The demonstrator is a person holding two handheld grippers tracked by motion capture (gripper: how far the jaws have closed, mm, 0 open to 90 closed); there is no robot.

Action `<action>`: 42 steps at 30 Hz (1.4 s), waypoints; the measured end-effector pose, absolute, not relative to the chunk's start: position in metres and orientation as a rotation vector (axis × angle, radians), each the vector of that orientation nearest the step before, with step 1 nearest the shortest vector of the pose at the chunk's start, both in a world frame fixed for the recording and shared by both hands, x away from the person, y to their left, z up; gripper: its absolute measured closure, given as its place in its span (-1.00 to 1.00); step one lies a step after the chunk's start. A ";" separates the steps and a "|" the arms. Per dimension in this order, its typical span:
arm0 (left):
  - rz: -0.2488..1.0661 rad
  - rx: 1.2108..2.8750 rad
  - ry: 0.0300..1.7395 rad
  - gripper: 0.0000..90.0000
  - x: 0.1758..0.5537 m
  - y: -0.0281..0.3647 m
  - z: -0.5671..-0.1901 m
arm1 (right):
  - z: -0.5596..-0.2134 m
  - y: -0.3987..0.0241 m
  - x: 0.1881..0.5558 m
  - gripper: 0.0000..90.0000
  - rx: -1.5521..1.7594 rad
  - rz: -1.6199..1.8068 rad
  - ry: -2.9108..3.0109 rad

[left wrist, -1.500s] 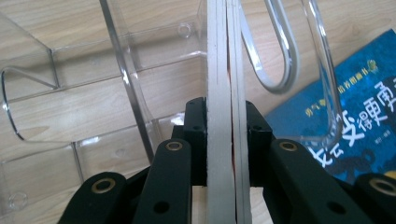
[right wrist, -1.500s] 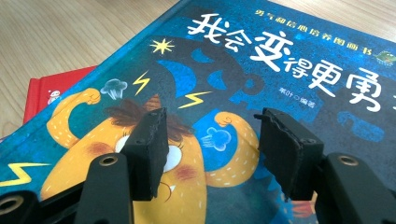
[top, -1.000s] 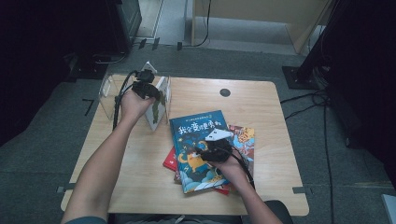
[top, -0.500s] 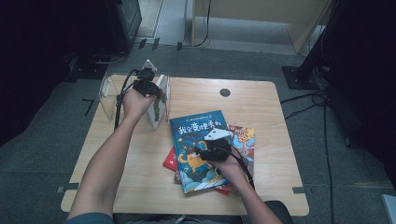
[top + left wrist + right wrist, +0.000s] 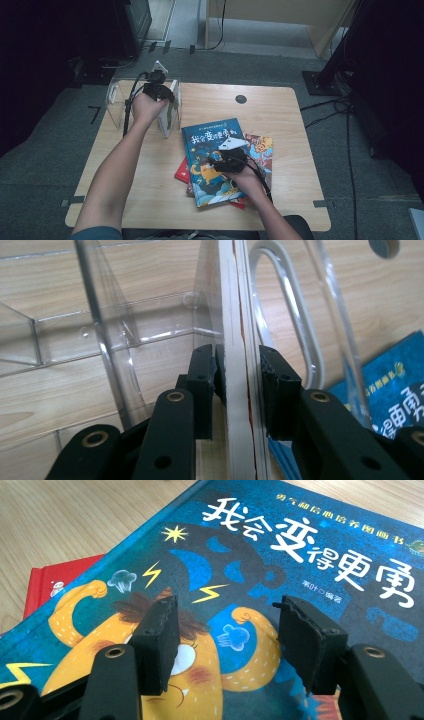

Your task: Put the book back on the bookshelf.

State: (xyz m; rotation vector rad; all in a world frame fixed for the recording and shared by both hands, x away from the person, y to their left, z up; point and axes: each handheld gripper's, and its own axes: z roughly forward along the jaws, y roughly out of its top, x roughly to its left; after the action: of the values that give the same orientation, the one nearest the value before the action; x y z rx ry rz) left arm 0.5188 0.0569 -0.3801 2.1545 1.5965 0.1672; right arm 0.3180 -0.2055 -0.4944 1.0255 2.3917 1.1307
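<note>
A white book [image 5: 168, 106] stands upright in a clear acrylic rack [image 5: 116, 102] at the table's far left. My left gripper [image 5: 159, 93] straddles its top edge. In the left gripper view the white book [image 5: 235, 315] runs between the pads of my left gripper [image 5: 239, 375], whose jaws have just been opening and sit loosely beside it. My right gripper [image 5: 214, 162] is open over the blue picture book [image 5: 210, 142] on top of a pile. In the right gripper view my right gripper [image 5: 225, 640] holds nothing, and the blue picture book [image 5: 300, 555] lies beneath it.
Under the blue book lie a red book [image 5: 181, 172] and a colourful one [image 5: 261, 147]. The rack's clear dividers [image 5: 125, 340] stand left of the white book. The wooden table [image 5: 285, 120] has a round black cap [image 5: 241, 99] near its far edge. Cables trail on the floor.
</note>
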 end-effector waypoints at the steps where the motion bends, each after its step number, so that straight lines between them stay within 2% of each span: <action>1: 0.178 2.160 1.589 0.56 0.518 0.056 -0.379 | -0.494 -0.206 0.318 -0.07 1.026 1.131 2.392; 13: 0.187 2.161 1.539 0.48 0.503 0.073 -0.348 | -0.494 -0.206 0.318 -0.07 1.028 1.132 2.391; 21: 0.169 2.169 1.459 0.38 0.475 0.085 -0.335 | -0.494 -0.209 0.318 -0.04 1.017 1.142 2.404; 26: 0.172 2.172 1.414 0.32 0.453 0.093 -0.337 | -0.489 -0.220 0.318 0.05 1.064 1.211 2.392; 42: 0.098 2.173 1.301 0.39 0.398 0.104 -0.377 | -0.487 -0.246 0.316 0.07 1.134 1.194 2.338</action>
State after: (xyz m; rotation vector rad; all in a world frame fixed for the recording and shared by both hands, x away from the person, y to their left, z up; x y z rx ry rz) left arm 0.3982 0.1037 -0.3768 2.1733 1.3011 0.0983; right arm 0.3158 -0.2461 -0.4866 1.1336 2.3379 1.1937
